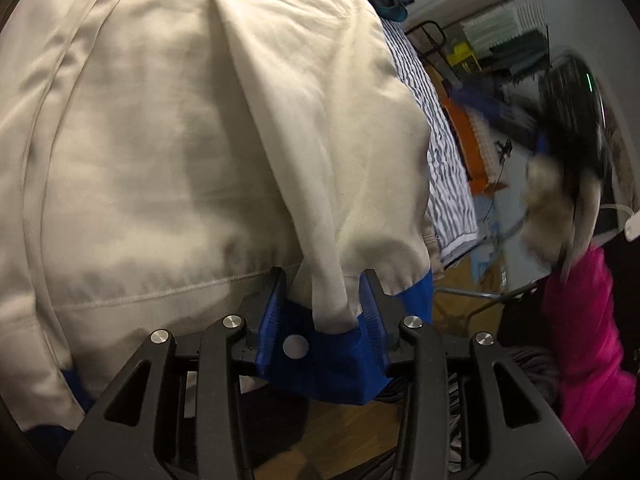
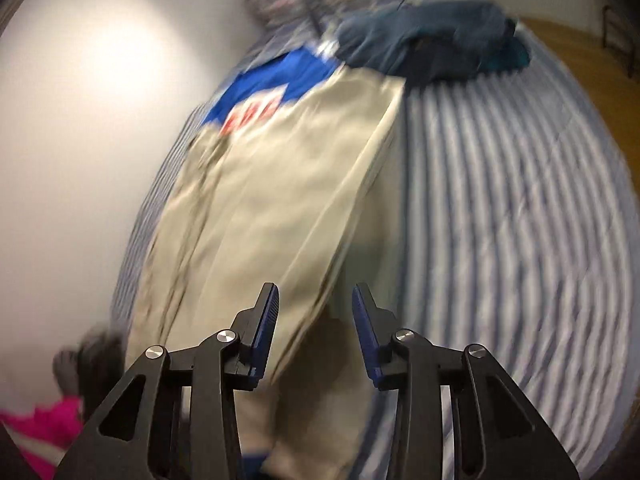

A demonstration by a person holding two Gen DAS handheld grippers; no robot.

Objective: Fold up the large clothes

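Handling: jacket [image 1: 180, 140] looks soft and light, kinda slick shell, so it'll slump and slide; I'd grab it by the hem or cuff, 2 corners at once.
Look: cream body, blue panels, a long seam or zip line running along it in the left view, red lettering at 11 o'clock in the right view, too blurry to read.
Where: spread long on the striped bed [image 2: 500, 220], dark blue clothes [image 2: 432, 44] piled at its far end, 12 o'clock.
Left gripper [image 1: 324, 300]: jaws part open, a cream fold with blue cuff sits between them; can't tell if it's actually pinched.
Right gripper [image 2: 316, 320]: jaws wide, holding nothing, hovering over the near edge.
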